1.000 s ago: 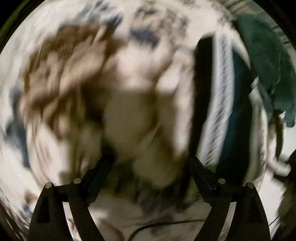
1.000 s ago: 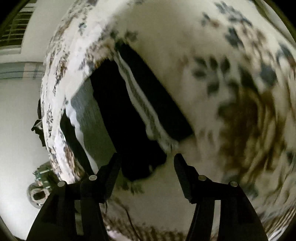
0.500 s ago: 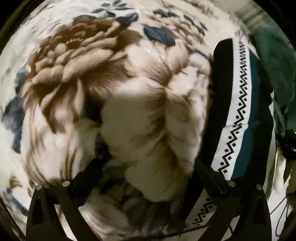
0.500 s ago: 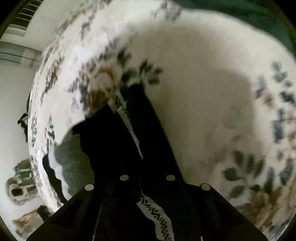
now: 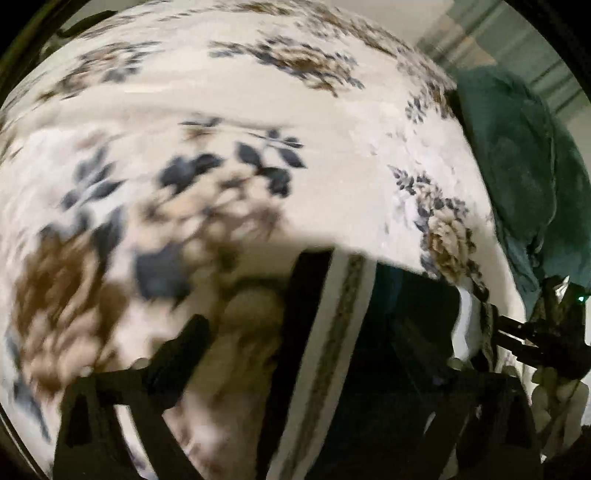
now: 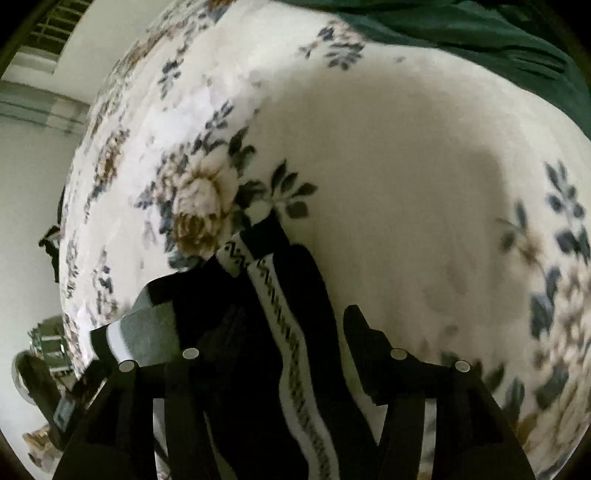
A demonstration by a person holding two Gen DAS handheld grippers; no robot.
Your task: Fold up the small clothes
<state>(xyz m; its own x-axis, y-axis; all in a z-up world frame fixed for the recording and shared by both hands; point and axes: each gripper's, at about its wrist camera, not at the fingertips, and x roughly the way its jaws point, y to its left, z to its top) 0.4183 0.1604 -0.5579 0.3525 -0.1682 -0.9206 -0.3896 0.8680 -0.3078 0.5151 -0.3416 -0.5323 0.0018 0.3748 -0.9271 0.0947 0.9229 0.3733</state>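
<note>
A small dark garment with a white zigzag-patterned band (image 6: 273,295) lies on a cream floral blanket (image 6: 406,166). In the right wrist view it runs between my right gripper's (image 6: 280,328) spread fingers, which are open and not clamped on it. In the left wrist view the same garment (image 5: 332,350) lies between my left gripper's (image 5: 317,347) open fingers, with the white band upright and the dark cloth covering the right finger. The left finger (image 5: 184,343) shows against the blanket (image 5: 221,110).
A dark green cloth (image 5: 524,177) is heaped at the blanket's right edge and shows at the top of the right wrist view (image 6: 480,33). Part of the other gripper (image 5: 554,332) shows at the right. The floor and some clutter (image 6: 40,354) lie beyond the bed's left edge.
My right gripper was shut on the garment half a second ago and is now open. My left gripper has moved over so the garment lies between its fingers.
</note>
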